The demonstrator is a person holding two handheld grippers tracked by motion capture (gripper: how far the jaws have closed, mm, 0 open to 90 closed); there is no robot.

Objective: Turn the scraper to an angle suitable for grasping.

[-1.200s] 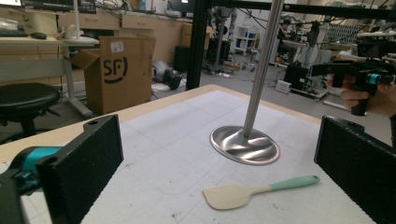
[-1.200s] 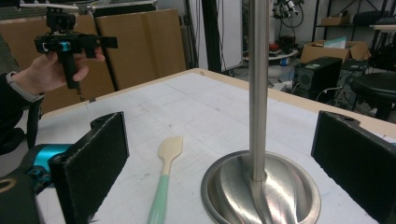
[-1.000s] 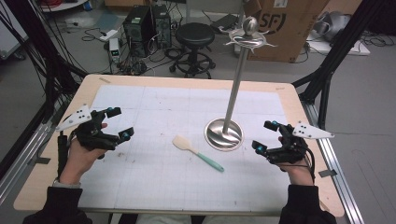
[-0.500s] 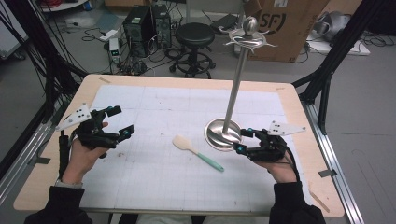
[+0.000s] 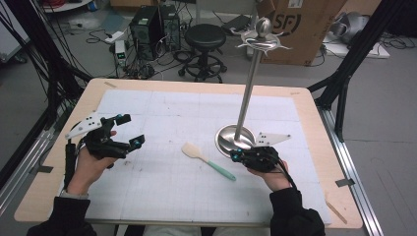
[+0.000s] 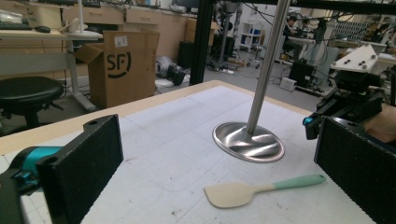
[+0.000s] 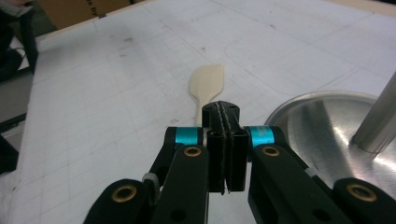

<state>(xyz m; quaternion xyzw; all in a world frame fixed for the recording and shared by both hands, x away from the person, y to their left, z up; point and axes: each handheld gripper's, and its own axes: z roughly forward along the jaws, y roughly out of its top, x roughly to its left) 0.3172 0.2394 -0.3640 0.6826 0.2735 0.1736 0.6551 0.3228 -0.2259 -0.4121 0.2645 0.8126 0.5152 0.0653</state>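
The counter (image 5: 300,105) is a light wooden top under a white gridded mat (image 5: 196,123), with a black stool (image 5: 204,37) and a cardboard box (image 5: 305,24) on the floor behind. At left, the left gripper (image 5: 128,130) hovers with fingers spread. The spatula (image 5: 207,161), cream blade and teal handle, lies mid-mat, left of the steel stand (image 5: 243,128). The right gripper (image 5: 235,156), fingers just pressed together on nothing, sits beside the stand's base. Its own view shows the closed pads above the spatula's handle, blade (image 7: 208,79) beyond.

From my right gripper (image 7: 223,140) view, its closed jaws hide the spatula (image 7: 208,83) handle; the stand's base (image 7: 327,126) runs off-frame.
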